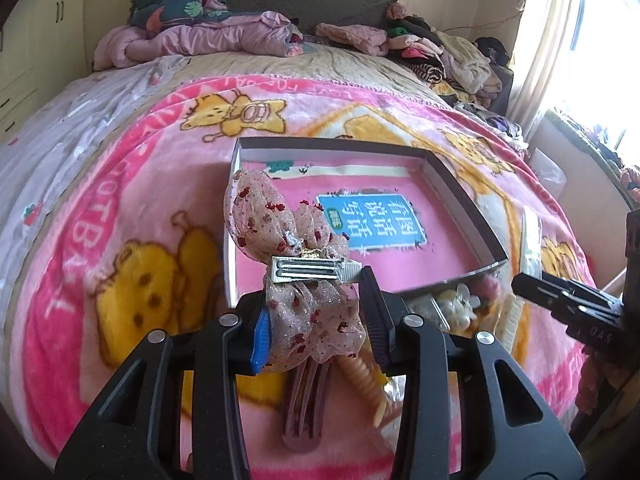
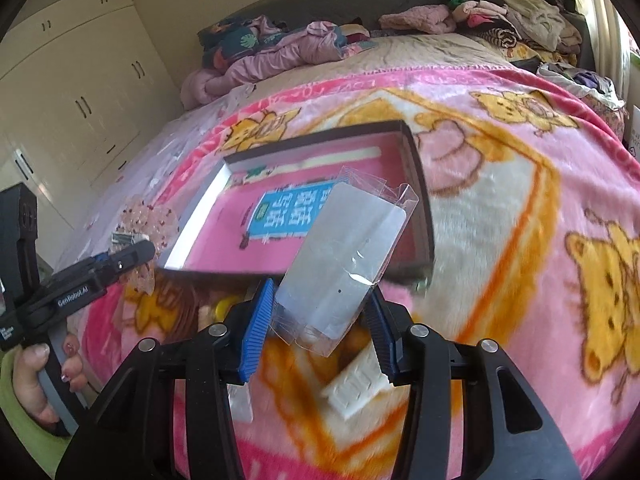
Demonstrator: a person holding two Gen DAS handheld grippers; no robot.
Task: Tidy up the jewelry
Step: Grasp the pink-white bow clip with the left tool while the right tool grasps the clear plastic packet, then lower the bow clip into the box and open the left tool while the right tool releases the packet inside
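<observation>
Hair bow (image 1: 288, 240) and clear packet (image 2: 344, 256), one in each gripper, above the blanket (image 1: 132, 184) near the shallow box (image 1: 460, 196).

Hair bow of sheer pink fabric with red flecks, on a silver clip, sits between the fingers of the left gripper (image 1: 316, 320), which pinches its lower folds; it is lifted in front of the box's near left corner. In the right wrist view, the right gripper (image 2: 320, 328) is pressed onto the lower end of the clear plastic packet holding a pale card, which tilts up over the box's near edge. The box, pink inside with a blue label, rests open on the pink bear-print blanket covering the bed. More hair accessories (image 1: 464, 308) lie on the blanket just below the box, among them a white comb (image 2: 356, 388). A hand (image 2: 36, 380) grips the left gripper's handle.
</observation>
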